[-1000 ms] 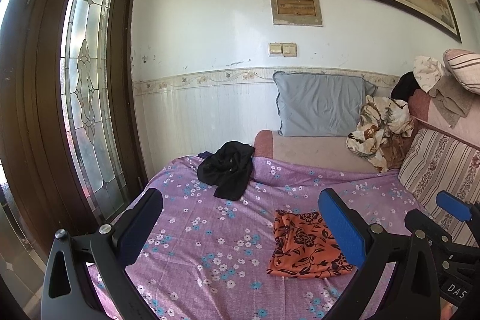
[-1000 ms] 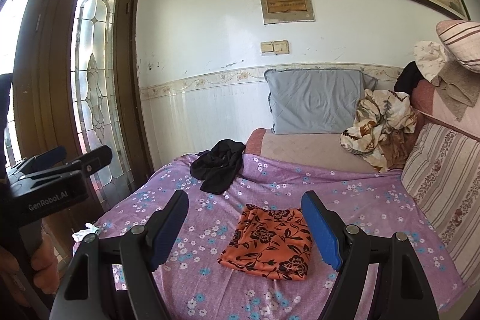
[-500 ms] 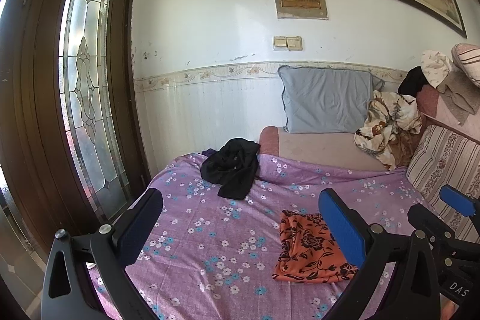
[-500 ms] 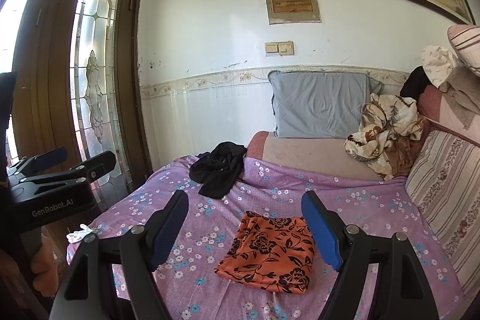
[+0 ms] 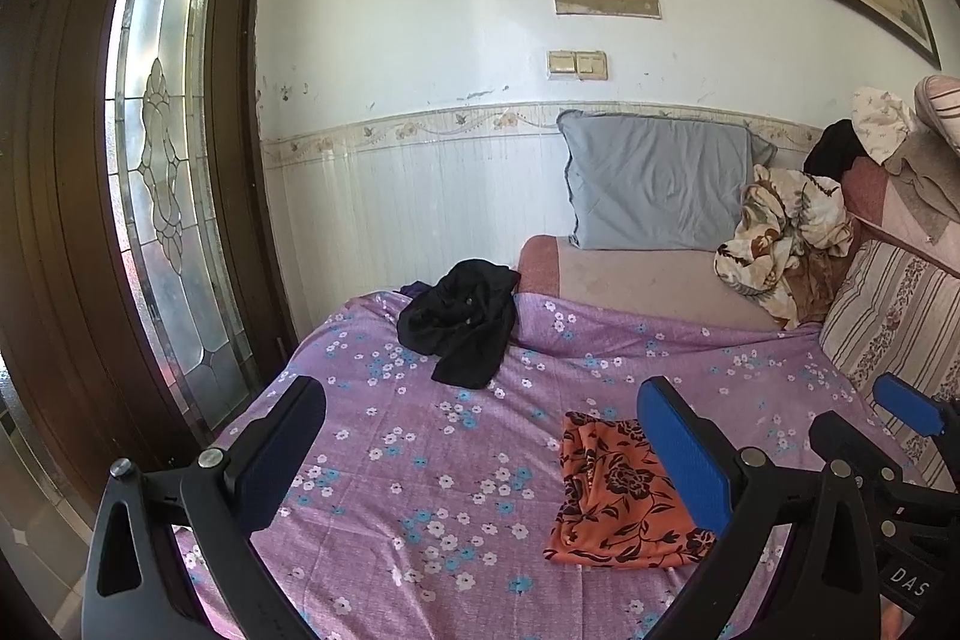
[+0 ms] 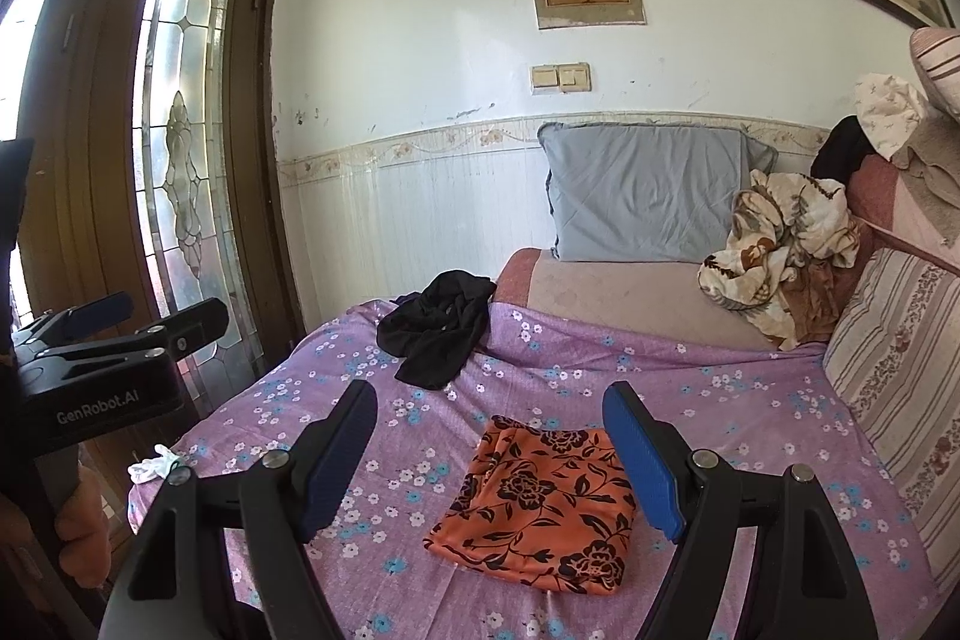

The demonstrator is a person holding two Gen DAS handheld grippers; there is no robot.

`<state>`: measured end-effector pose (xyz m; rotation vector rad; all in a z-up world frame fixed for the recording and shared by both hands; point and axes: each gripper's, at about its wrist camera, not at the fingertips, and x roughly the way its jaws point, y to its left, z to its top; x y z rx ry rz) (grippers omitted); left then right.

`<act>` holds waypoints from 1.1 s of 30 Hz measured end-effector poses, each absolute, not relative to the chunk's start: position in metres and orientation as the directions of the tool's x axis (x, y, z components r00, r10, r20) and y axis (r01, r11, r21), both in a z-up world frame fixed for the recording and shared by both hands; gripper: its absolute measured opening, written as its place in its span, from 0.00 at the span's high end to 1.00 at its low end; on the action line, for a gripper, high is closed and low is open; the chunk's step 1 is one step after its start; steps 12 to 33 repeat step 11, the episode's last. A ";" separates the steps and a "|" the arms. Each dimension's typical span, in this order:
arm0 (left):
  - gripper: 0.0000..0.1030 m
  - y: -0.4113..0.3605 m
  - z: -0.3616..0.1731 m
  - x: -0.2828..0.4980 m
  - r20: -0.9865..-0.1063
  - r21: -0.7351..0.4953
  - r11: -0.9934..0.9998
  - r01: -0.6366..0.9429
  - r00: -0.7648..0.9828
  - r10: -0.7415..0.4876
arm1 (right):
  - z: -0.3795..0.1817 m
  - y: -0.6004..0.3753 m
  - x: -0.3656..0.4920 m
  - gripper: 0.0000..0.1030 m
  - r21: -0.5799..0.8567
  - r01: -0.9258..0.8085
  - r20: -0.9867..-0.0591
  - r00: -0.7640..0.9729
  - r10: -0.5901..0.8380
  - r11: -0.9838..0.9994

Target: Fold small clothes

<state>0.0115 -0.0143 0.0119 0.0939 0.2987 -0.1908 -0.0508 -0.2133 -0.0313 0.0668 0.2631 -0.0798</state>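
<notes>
A folded orange cloth with black flowers lies flat on the purple flowered sheet, just ahead of my right gripper, whose jaws stand open and empty above the bed's near edge. In the left wrist view the same orange cloth lies partly behind the right finger of my left gripper, also open and empty. A crumpled black garment sits farther back on the sheet; it shows in the right wrist view too as the black garment.
A grey pillow leans on the wall, with a cream patterned bundle and striped cushions at the right. A wooden glass door stands left. A small white item lies at the bed's left corner. A hand holds the left gripper's handle.
Both grippers have drawn back from the bed, so the orange cloth and black garment sit a little farther ahead. Jaws stay open; no cloth has been touched.
</notes>
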 end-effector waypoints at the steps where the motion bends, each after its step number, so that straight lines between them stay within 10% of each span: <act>1: 0.00 -0.015 0.011 0.013 -0.304 0.064 0.978 0.200 0.937 -0.172 | -0.032 -0.214 -0.048 0.22 0.056 0.086 -0.265 0.962 -0.068 0.995; 33: 0.00 -0.026 -0.010 0.059 -0.363 0.036 0.975 0.220 0.912 -0.193 | -0.051 -0.240 -0.010 0.22 0.080 0.055 -0.299 0.954 -0.028 0.995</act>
